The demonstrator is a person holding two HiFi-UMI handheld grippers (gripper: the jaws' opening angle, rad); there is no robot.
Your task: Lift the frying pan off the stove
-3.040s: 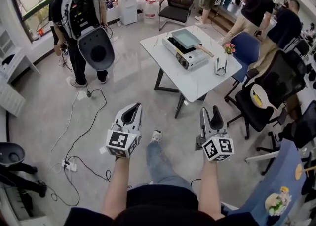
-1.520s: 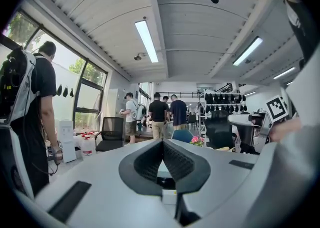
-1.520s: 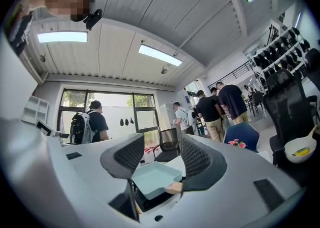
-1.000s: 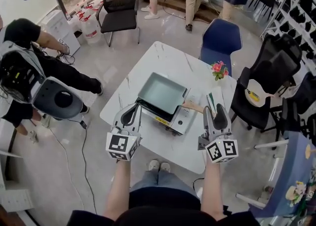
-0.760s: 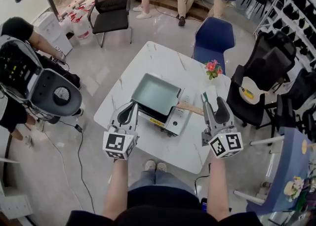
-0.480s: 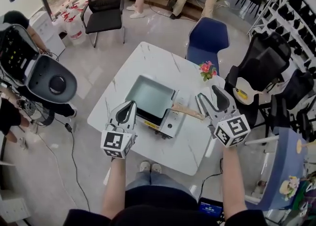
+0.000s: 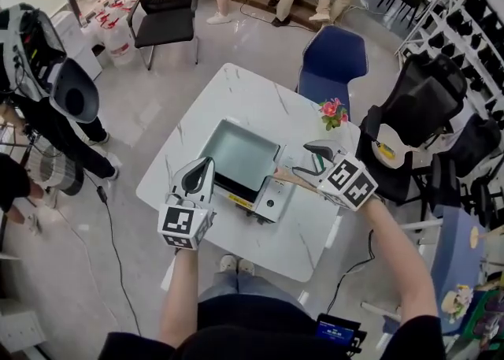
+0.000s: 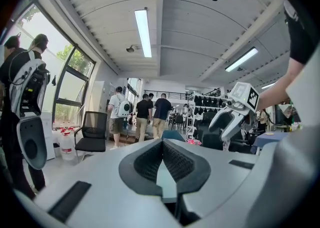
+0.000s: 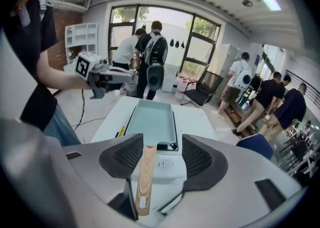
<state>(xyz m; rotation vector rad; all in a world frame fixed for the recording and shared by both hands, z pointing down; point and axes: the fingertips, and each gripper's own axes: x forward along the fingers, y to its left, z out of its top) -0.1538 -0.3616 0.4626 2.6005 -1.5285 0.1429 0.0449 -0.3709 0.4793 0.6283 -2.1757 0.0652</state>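
**Surroundings.** The frying pan (image 7: pixel 240 154), a rectangular pale green pan, sits on the stove (image 7: pixel 270 201), a portable unit on the white table (image 7: pixel 252 98). A small pot of flowers (image 7: pixel 331 111) stands on the table beyond the right gripper (image 7: pixel 302 158), apart from the pan. A blue chair (image 7: pixel 334 57) is at the far table edge, a black office chair (image 7: pixel 421 102) at the right, and another black chair (image 7: pixel 167 5) well apart at the far left. A person with a backpack (image 7: pixel 39 51) stands left of the table. Nothing lies on or against the pan's wooden handle (image 9: pixel 144 174).

**Grippers.** In the right gripper view, the handle runs between the jaws, close along the left pad (image 9: pixel 122 157), with a clear gap to the other pad. The jaws are opening and do not clamp it. The left gripper (image 7: pixel 203 168) hovers at the stove's near left corner. Its own view shows the jaw tips together with nothing held.

**Change from half a second earlier.** The right gripper has turned sideways towards the handle and now straddles it; before, it pointed forward beside it. The left gripper and the pan have kept their places.

**Limits of view.** In the head view the right gripper covers the handle's outer end. The pan hides the burner. The left gripper view shows no pan or stove clearly.
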